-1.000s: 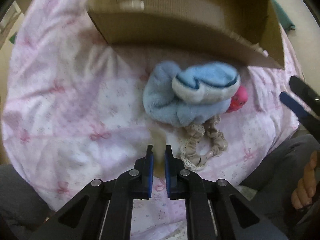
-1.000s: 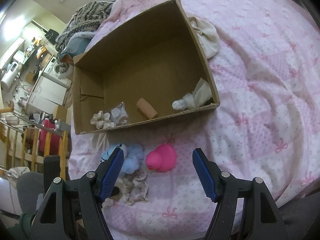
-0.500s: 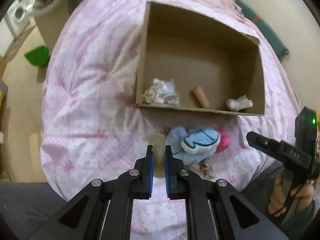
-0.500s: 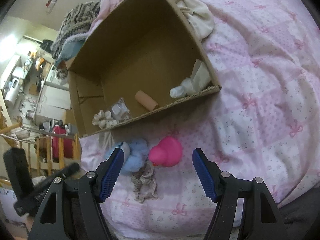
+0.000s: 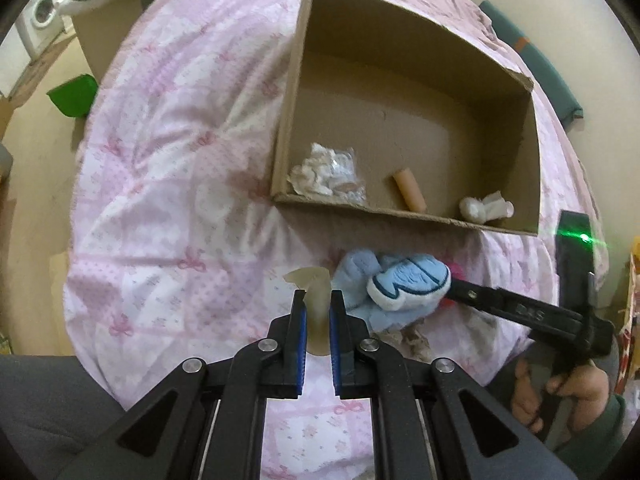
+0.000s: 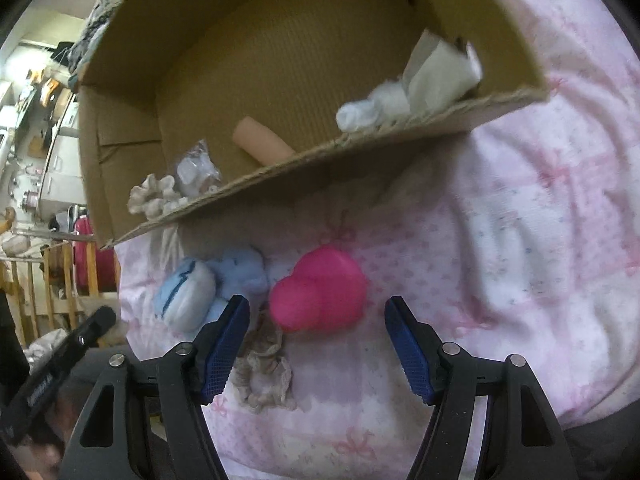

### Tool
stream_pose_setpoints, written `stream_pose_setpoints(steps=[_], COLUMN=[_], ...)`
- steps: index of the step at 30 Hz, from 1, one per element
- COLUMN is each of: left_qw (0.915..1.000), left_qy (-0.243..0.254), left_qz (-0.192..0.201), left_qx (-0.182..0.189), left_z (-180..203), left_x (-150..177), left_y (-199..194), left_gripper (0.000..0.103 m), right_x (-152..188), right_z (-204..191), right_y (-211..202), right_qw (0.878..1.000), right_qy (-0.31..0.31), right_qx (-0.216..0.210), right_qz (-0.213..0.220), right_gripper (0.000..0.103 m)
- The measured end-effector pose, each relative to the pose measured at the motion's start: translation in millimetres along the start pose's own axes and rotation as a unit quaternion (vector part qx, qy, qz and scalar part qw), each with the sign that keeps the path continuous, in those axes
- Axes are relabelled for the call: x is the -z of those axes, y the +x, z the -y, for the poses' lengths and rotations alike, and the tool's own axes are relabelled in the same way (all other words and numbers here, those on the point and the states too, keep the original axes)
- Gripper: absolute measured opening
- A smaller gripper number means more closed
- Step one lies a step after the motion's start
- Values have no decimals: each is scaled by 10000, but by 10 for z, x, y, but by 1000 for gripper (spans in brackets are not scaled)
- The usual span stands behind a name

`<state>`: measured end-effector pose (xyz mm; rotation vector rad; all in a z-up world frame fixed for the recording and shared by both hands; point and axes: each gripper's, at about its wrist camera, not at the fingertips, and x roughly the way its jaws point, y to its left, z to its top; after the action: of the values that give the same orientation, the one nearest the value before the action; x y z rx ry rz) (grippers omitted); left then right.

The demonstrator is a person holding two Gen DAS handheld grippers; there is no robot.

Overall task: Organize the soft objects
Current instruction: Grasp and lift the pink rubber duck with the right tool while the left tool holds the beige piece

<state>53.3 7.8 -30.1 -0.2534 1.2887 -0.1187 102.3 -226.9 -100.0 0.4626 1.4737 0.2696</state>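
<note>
A cardboard box (image 5: pixel 404 128) lies open on a bed covered by a pink bow-print quilt (image 5: pixel 168 168). Inside, along the box's near wall, sit a crumpled white scrunchie and small packet (image 5: pixel 328 174) at the left corner, a peach foam roll (image 5: pixel 409 189) in the middle, and a white cloth bundle (image 5: pixel 485 208) at the right corner. These look already sorted.

The left gripper (image 5: pixel 318 314) holds its fingers closed on a pale beige soft piece (image 5: pixel 315 294), raised over the quilt short of the box; it likely goes in next.

Still on the quilt, just outside the box's near wall, are a blue plush toy (image 6: pixel 208 286), a pink rubber duck (image 6: pixel 320 294) beside it, and a beige lace scrunchie (image 6: pixel 264 372) nearer the bed's front edge. The right gripper (image 6: pixel 316 346) hovers with fingers spread wide on either side of the duck, not touching it, holding nothing.

So roughly half the job appears left. The near wall of the box stands between the loose items and the inside, and the two grippers are close together. A washing machine (image 5: pixel 42 20) and a green bin (image 5: pixel 74 94) stand beyond the bed.
</note>
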Motion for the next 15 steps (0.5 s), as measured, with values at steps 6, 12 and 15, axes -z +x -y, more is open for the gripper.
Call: stream_pose_setpoints(steps=[6, 12, 15], left_qw=[10000, 9998, 9995], left_qy=[47, 120, 176], left_qz=[-32, -52, -100], left_qx=[-15, -124, -243], left_z=[23, 39, 56], left_x=[7, 20, 32], left_y=[25, 65, 126], left_gripper=[9, 9, 9], right_x=[7, 76, 143], right_z=[-36, -102, -124], right_y=[28, -73, -214], right_qw=[9994, 9980, 9972], right_qy=[-114, -290, -284], right_qx=[303, 454, 409], right_qz=[118, 322, 564], right_gripper=[47, 47, 47])
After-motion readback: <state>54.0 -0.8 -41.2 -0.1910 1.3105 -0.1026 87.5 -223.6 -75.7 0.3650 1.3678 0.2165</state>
